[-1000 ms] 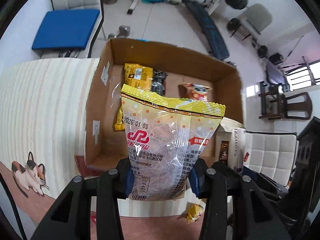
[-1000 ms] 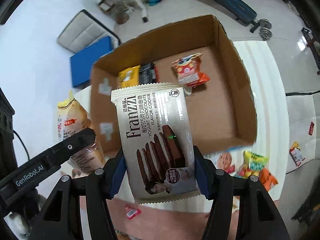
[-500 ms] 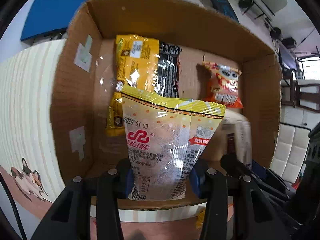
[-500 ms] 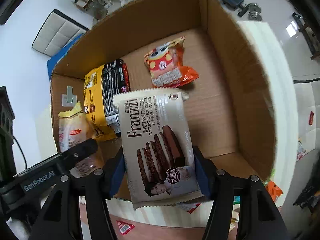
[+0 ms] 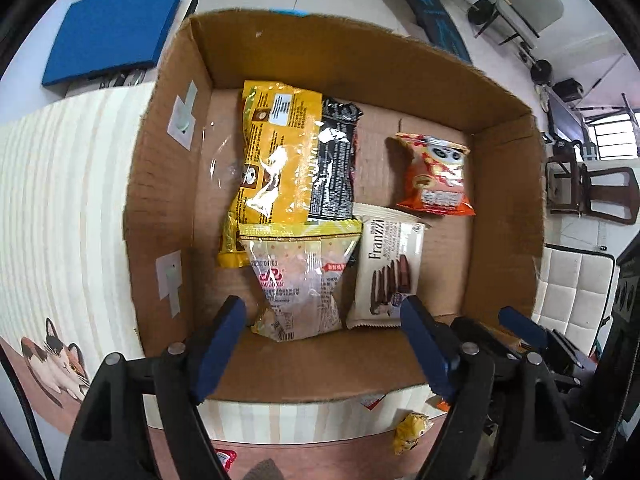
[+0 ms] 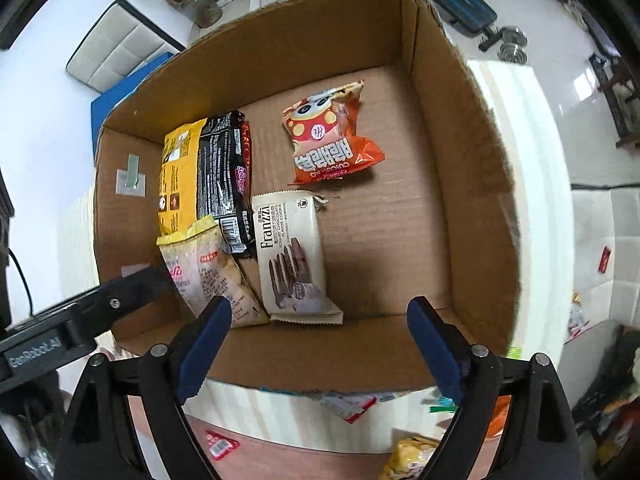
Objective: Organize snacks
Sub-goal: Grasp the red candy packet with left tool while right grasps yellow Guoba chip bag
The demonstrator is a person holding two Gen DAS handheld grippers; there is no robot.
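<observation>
A cardboard box (image 5: 168, 184) (image 6: 472, 184) stands on the table and holds several snack packs. A clear, yellow-topped bag (image 5: 298, 280) (image 6: 208, 276) lies on the box floor beside a white Franzzi cookie pack (image 5: 390, 268) (image 6: 290, 256). Behind them lie a yellow pack (image 5: 276, 156) (image 6: 178, 176), a black pack (image 5: 334, 168) (image 6: 224, 176) and an orange pack (image 5: 434, 176) (image 6: 330, 136). My left gripper (image 5: 320, 340) hovers over the near box edge, its jaws opening, the bag lying free below them. My right gripper (image 6: 316, 344) is beside it, jaws opening, nothing between them.
Loose small snack packets lie on the striped tablecloth in front of the box (image 5: 410, 432) (image 6: 220, 446) (image 6: 352, 404). A chair with a blue cushion (image 5: 116, 28) stands beyond the table's far left. White chairs and gym gear fill the floor behind and right.
Both grippers sank toward the box and opened. The yellow-topped bag dropped out of the left one and the Franzzi pack out of the right; both now lie on the box floor.
</observation>
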